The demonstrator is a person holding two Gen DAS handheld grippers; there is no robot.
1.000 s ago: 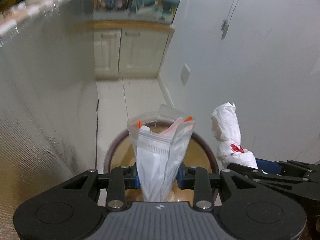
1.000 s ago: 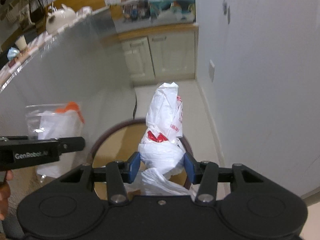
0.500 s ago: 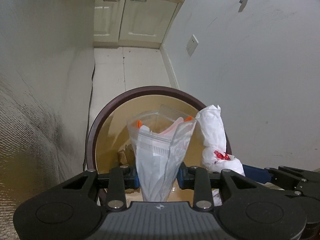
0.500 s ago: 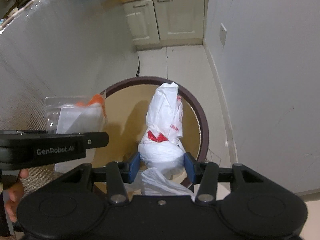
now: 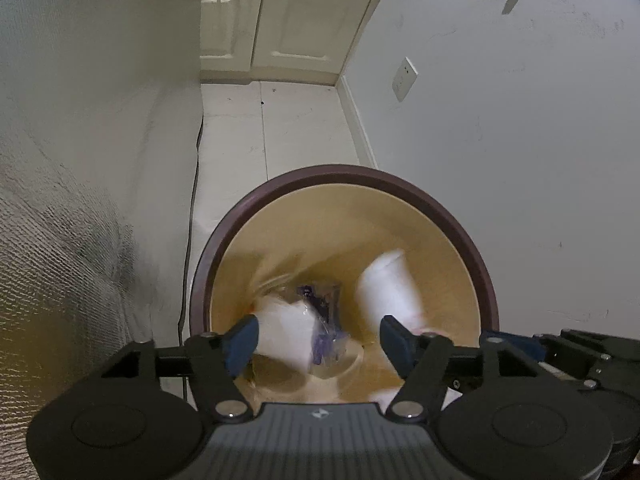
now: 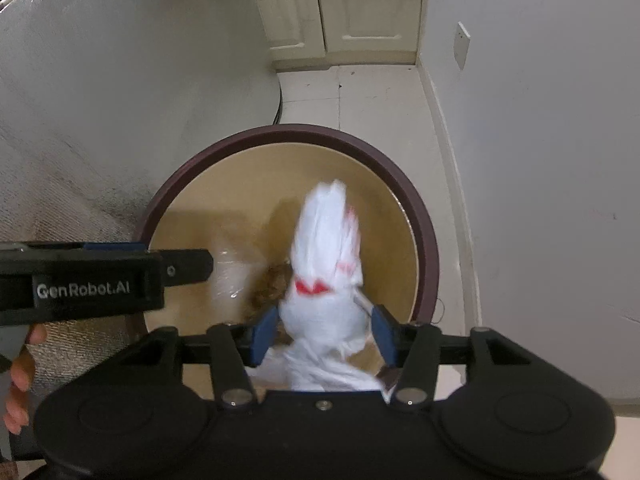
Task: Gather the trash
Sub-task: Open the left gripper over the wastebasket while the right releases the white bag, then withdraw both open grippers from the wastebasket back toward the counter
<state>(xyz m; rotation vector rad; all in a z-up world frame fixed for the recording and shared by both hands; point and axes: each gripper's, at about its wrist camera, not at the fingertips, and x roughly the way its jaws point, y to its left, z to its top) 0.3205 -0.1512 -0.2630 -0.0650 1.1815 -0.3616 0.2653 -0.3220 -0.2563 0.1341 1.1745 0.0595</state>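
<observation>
Left wrist view: left gripper [image 5: 320,340] jaws are opening, spread wide over the trash bin [image 5: 460,232]. Clear zip bag [image 5: 304,320] sits below and between the fingers, blurred, inside the bin; pads look clear of it. Its contents are hard to read: white paper plus something dark purple. A small orange bit shows at its left edge, nearly hidden by the left pad. Right of it, 1 white blur is the white plastic bag [image 5: 390,288]. The bin's near rim is hidden behind the gripper body.

Right wrist view: person's hand [image 6: 20,376] at far left, cut off by the frame edge, only fingers visible. Side of the left gripper reads "GenRobot.AI". Right gripper [image 6: 324,332] jaws are opening; the white plastic bag [image 6: 324,264] with red print stands between them over the bin, top blurred. Cannot tell if the pads touch it. Red print is unreadable. A brown clump [image 6: 276,280] lies on the bin floor, unidentifiable.

Count: 1 bin, 2 bags, 2 grippers, 2 cabinet doors [image 6: 340,4] behind.
</observation>
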